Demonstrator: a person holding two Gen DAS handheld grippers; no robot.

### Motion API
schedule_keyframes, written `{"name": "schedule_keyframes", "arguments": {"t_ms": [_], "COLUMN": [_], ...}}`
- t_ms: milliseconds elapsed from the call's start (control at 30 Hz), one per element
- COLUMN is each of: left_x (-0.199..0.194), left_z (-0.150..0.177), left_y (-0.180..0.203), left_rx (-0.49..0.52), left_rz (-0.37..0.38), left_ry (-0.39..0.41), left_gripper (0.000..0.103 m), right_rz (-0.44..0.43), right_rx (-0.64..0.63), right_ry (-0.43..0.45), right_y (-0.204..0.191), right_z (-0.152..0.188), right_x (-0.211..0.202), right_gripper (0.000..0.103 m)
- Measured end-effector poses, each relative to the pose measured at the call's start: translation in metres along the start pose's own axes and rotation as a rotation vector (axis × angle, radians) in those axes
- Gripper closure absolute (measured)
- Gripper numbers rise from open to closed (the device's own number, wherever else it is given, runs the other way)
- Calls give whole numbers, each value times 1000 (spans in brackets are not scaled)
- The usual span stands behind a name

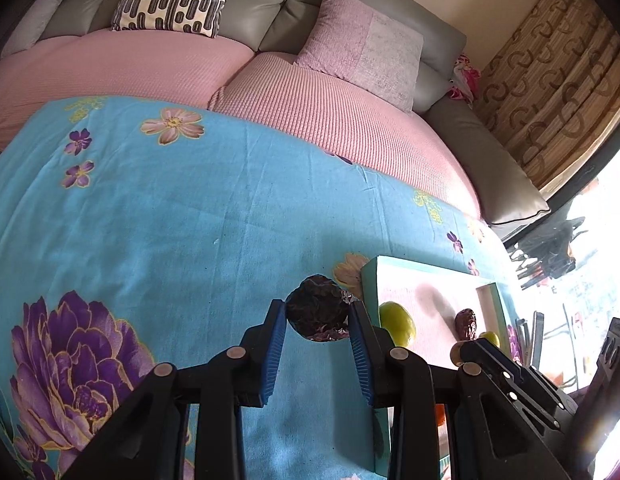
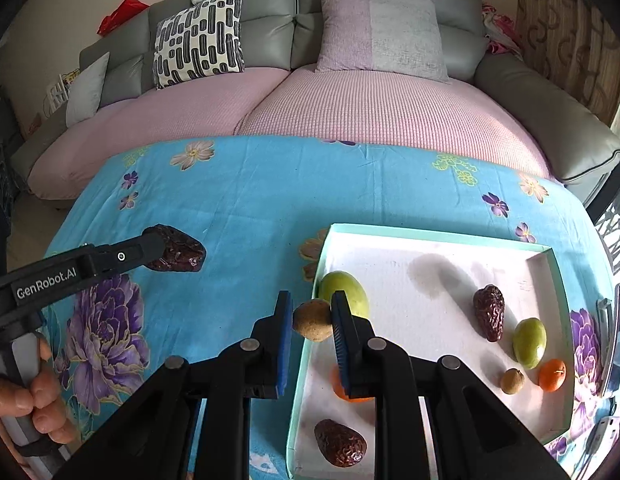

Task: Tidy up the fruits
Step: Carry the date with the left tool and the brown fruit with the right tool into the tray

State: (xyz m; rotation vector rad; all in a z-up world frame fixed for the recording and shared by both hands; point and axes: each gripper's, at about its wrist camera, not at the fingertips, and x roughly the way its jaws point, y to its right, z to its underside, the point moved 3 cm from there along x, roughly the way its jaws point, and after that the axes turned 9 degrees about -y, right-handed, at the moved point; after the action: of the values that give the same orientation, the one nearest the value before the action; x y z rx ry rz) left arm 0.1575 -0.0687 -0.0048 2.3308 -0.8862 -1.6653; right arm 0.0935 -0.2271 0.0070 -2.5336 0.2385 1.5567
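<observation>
Nearest us, the right gripper (image 2: 312, 320) pinches a small brown fruit (image 2: 312, 319) over the tray's (image 2: 430, 236) near-left rim; it's light & firm, we judge. Further left, the left gripper (image 1: 317, 314) clamps a wrinkled dark date (image 1: 317, 309) above the blue cloth (image 1: 190, 220), off the desk: soft, sticky probably, best held mid-body. Sofa (image 2: 350, 112) beyond.

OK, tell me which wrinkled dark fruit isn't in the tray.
The dark wrinkled fruit gripped by the left gripper over the blue cloth; the other two lie inside the tray.
</observation>
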Motion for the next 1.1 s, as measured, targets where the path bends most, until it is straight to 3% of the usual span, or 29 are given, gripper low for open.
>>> {"name": "schedule_keyframes", "arguments": {"t_ms": [133,300,500,667,900,1100], "left_x": [9,19,34,48,51,62], "left_z": [4,14,30,43,45,49], "left_y": [17,46,82,97,99,96], "left_rx": [41,118,233,286,309,305], "left_rz": [-15,22,-13,-68,-118,-134], "left_ry": [-16,-32,-56,-83,-77,-118], "left_gripper": [69,69,69,69,69,69], "right_rz": [-1,30,92,89,67,40], "right_rx": [70,128,177,231,235,219], "right_ry": [38,71,83,101,102,48], "right_y": [24,56,97,126,134,130], "right_z": [9,12,22,31,35,36], "right_x": [-2,-12,-24,-33,-32,-10], "right_gripper": [83,83,83,83,83,83]}}
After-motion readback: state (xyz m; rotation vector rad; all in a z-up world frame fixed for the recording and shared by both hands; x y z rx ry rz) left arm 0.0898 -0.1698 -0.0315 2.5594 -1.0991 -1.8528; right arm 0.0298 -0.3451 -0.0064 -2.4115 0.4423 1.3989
